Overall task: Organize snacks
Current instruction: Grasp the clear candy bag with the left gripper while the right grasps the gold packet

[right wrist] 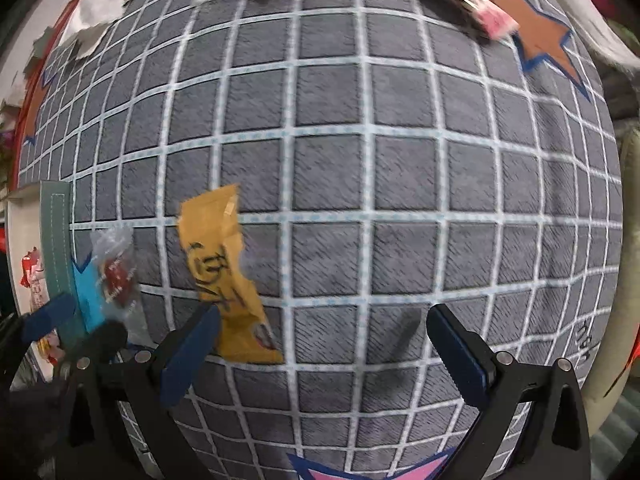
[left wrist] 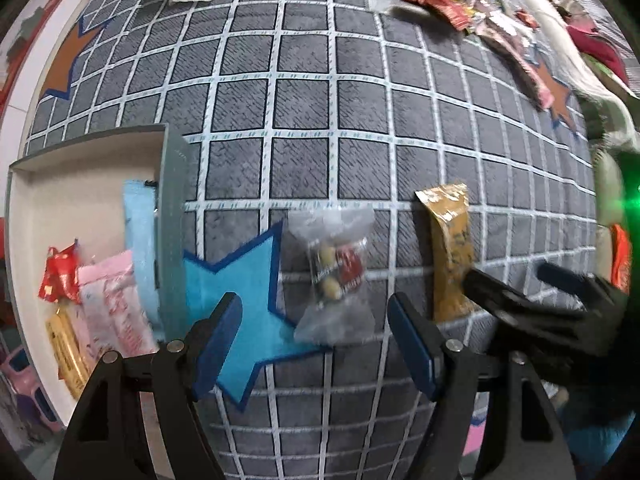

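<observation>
Both grippers hovering over the checked mat, jaws spread, nothing held; two loose snacks lying between the storage box and the far pile.

Left wrist view: left gripper (left wrist: 316,344) is hanging with jaws spread and empty right over the clear nut packet (left wrist: 335,276), centre frame, lying partly on a blue star patch (left wrist: 244,300). One yellow snack bar (left wrist: 450,254) is lying to its right, with the right gripper (left wrist: 520,292) at its lower end. The box (left wrist: 84,148) at left is holding about five wrappers; more snacks are heaped in a pile (left wrist: 460,0) upper right. Right wrist view: right gripper (right wrist: 324,344) is open wide, the bar (right wrist: 224,280) touching its left pad, the nut packet (right wrist: 116,276) at far left. Both look light, crinkly, slippery; probably best pinched mid-body across the short width, gently on the nuts.
</observation>
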`<action>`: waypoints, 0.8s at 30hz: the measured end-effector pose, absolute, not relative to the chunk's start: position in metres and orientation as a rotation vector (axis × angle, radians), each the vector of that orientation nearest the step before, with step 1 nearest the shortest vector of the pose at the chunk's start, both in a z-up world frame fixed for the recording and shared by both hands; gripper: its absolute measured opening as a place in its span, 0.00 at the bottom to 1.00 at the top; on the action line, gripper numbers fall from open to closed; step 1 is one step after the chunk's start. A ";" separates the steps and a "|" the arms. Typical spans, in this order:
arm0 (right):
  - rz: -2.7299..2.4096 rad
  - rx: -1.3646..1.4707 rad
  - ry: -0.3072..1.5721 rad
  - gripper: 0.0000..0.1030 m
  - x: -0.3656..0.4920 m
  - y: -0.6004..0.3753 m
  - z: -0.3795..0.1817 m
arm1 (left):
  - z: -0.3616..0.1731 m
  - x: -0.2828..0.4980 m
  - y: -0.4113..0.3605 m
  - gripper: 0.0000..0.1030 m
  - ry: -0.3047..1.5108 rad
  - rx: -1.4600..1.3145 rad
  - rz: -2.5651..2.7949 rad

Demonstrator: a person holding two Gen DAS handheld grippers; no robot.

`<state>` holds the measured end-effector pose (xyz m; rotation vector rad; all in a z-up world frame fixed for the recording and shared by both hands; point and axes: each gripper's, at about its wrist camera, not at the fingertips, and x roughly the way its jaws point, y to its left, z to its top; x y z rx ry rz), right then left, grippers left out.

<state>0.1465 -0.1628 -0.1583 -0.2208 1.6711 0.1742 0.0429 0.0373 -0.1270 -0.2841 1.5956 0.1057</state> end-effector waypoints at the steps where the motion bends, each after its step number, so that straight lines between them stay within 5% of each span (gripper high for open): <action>1: 0.166 -0.217 1.673 1.00 0.147 -0.178 -0.158 | -0.132 0.046 0.039 0.76 1.600 -0.283 0.112; 7: 0.182 -0.198 1.682 1.00 0.158 -0.249 -0.134 | -0.155 0.057 0.040 0.66 1.598 -0.282 0.159; 12: 0.208 -0.199 1.700 1.00 0.157 -0.240 -0.141 | -0.158 0.065 0.030 0.30 1.585 -0.176 0.136; 24: 0.290 -0.322 1.706 1.00 0.153 -0.209 -0.158 | -0.167 0.019 0.023 0.31 1.607 -0.136 0.136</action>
